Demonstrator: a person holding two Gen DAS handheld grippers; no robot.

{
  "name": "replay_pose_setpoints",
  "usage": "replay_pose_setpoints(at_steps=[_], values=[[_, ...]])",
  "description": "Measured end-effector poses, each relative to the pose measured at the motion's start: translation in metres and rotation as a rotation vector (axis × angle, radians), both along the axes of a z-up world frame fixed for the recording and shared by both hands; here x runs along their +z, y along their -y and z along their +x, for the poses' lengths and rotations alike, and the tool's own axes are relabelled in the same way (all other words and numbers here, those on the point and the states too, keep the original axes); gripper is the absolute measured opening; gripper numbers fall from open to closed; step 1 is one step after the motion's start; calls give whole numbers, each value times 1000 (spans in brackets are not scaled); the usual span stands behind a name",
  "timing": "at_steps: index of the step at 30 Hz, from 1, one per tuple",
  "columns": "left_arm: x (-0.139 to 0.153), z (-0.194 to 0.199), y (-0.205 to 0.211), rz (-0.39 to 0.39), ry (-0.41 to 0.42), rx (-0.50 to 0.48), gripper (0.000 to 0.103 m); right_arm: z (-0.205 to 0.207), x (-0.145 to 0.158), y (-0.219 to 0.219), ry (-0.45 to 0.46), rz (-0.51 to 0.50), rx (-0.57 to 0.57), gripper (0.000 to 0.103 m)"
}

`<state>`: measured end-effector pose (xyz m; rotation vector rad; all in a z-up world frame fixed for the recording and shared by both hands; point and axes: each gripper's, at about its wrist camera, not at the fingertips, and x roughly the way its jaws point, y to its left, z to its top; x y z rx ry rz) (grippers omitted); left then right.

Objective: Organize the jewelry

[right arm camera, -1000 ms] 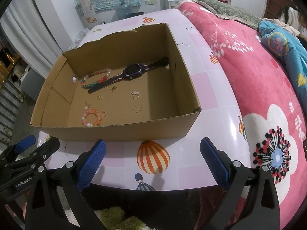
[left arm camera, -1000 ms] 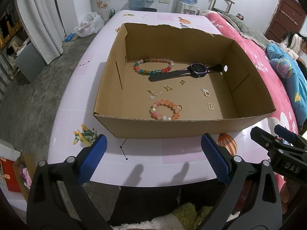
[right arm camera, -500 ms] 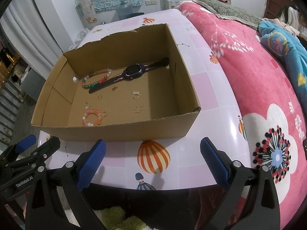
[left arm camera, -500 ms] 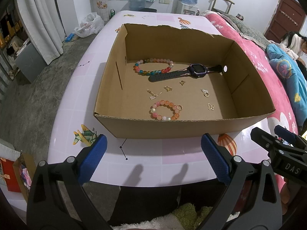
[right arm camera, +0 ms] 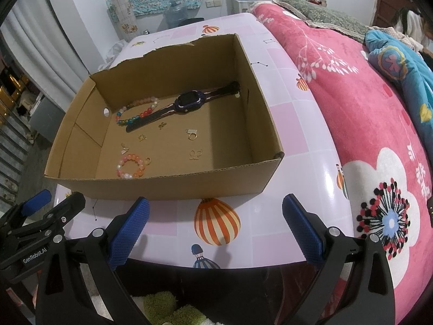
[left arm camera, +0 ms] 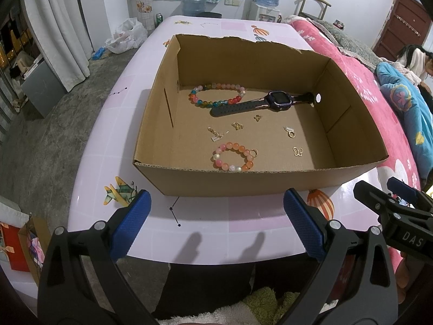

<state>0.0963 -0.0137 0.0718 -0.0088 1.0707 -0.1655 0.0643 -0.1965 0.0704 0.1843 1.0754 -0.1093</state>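
Observation:
An open cardboard box point(left arm camera: 270, 180) point(right arm camera: 167, 187) stands on the pink table. On its floor lie a multicolour bead bracelet point(left arm camera: 216, 96) point(right arm camera: 135, 111), a dark smartwatch point(left arm camera: 278, 100) point(right arm camera: 189, 101), a small pink bead bracelet point(left arm camera: 232, 157) point(right arm camera: 130, 165), a gold ring point(left arm camera: 291, 134) point(right arm camera: 192, 136), a butterfly charm point(left arm camera: 297, 151) point(right arm camera: 195, 155) and several small gold pieces. My left gripper point(left arm camera: 216, 224) and right gripper point(right arm camera: 215, 227) are open and empty, side by side over the table's near edge in front of the box.
The pink table point(left arm camera: 113, 119) ends close to me and drops to a concrete floor on the left. A bed with a pink flowered blanket point(right arm camera: 365, 113) adjoins the table's right side. A person point(left arm camera: 416, 57) sits at the far right.

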Motion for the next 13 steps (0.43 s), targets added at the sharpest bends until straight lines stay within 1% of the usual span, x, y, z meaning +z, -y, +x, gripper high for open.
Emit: replay_pose_setpoints(at_steps=[13], values=[[2,0,1,4,3,5,95,0,0,0,0,2,-2,96]])
